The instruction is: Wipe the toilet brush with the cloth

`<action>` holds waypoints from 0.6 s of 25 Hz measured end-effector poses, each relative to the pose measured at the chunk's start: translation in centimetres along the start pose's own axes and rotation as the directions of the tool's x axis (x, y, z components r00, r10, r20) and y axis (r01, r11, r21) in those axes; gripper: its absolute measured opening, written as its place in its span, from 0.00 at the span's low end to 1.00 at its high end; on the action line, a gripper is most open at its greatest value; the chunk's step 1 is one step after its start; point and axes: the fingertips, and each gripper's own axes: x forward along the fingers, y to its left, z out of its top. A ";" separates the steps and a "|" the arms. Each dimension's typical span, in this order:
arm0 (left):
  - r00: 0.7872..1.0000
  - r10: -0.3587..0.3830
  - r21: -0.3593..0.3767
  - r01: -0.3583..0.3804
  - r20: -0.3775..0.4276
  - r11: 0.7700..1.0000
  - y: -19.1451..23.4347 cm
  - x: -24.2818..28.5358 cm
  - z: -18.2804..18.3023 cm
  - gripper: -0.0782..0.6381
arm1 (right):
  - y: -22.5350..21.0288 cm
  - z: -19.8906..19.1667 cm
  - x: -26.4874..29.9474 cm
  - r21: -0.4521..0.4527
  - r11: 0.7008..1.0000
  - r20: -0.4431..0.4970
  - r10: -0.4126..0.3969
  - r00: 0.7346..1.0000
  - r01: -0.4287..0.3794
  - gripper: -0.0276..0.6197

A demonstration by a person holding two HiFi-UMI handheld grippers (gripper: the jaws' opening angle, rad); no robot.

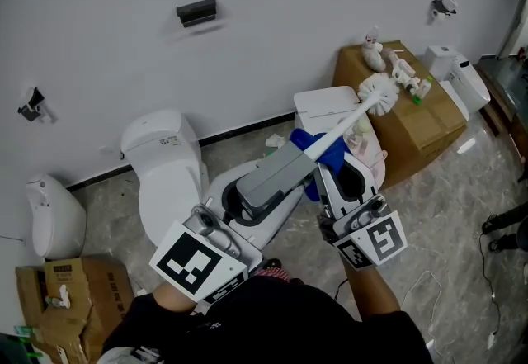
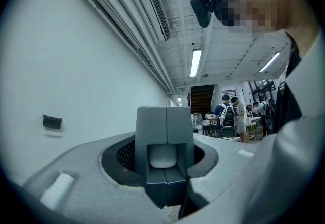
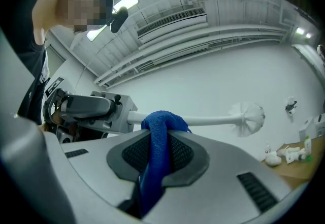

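Straight ahead of both pairs of jaws the path is taken up by the toilet brush [image 1: 363, 111]. The left gripper [image 1: 304, 158] is clamped on its handle, and its shaft runs on past the right gripper [image 1: 328, 172], which pinches the cloth [image 1: 330, 148] draped over it. Just beyond the brush head stand a white container [image 1: 326, 102] and a cardboard box [image 1: 421, 119] (small things clutter its top), both near the wall [image 1: 247, 40]. Below and to the left of the left jaws sits the toilet [image 1: 169, 181]. To the right of the right jaws the floor [image 1: 450, 205] lies open, crossed only by a thin cable [image 1: 421, 288].
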 end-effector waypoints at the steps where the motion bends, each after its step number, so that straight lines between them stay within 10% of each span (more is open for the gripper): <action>1: 1.000 0.000 0.000 0.000 0.000 1.000 0.0 0.0 0.0 0.34 | -0.1 0.0 0.0 -0.001 1.000 -0.001 -0.003 1.000 0.003 0.14; 15: 1.000 -0.009 0.002 0.009 0.006 1.000 -0.2 -0.5 0.1 0.34 | -0.6 0.2 -0.2 0.005 1.000 0.004 -0.021 1.000 0.021 0.14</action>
